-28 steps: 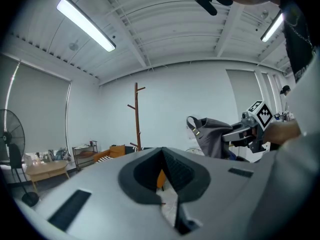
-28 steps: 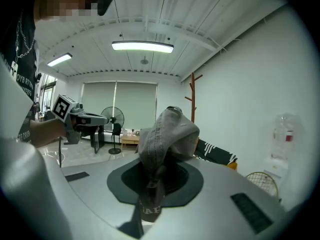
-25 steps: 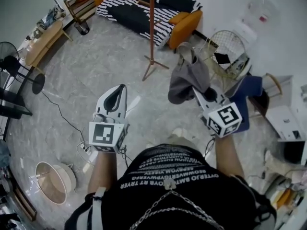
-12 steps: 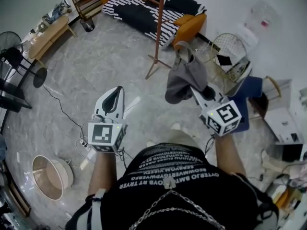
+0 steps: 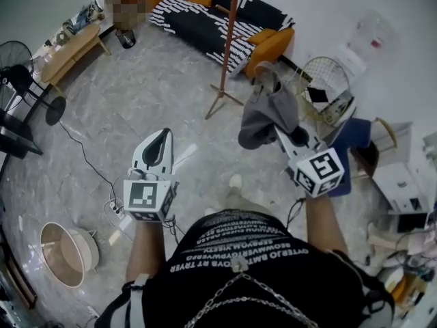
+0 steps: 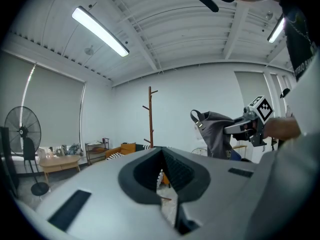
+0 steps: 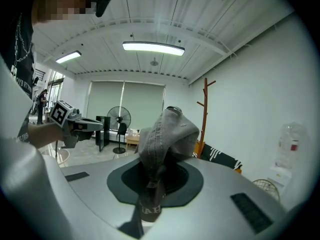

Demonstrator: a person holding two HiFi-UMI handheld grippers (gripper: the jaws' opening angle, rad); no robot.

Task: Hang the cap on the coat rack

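A grey cap [image 5: 268, 115] hangs from my right gripper [image 5: 284, 134], which is shut on its lower edge and holds it up at chest height. In the right gripper view the cap [image 7: 167, 134] rises out of the closed jaws of the right gripper [image 7: 154, 180]. The brown wooden coat rack [image 5: 230, 33] stands on the floor ahead, left of the cap and apart from it; its hooks show in the left gripper view [image 6: 150, 115] and against the wall on the right [image 7: 205, 111]. My left gripper [image 5: 162, 137] is held out level, shut and empty [image 6: 161, 173].
A striped sofa [image 5: 205, 16] with orange cushions stands behind the rack. A wire chair [image 5: 326, 70] and clutter sit at the right, a standing fan [image 5: 17, 87] and low wooden table [image 5: 65, 50] at the left. A round basket [image 5: 68, 251] and a cable [image 5: 89, 162] lie near my left.
The person has shifted a little across the floor, carrying both grippers along. The cap stays in the right gripper and neither pair of jaws has changed.
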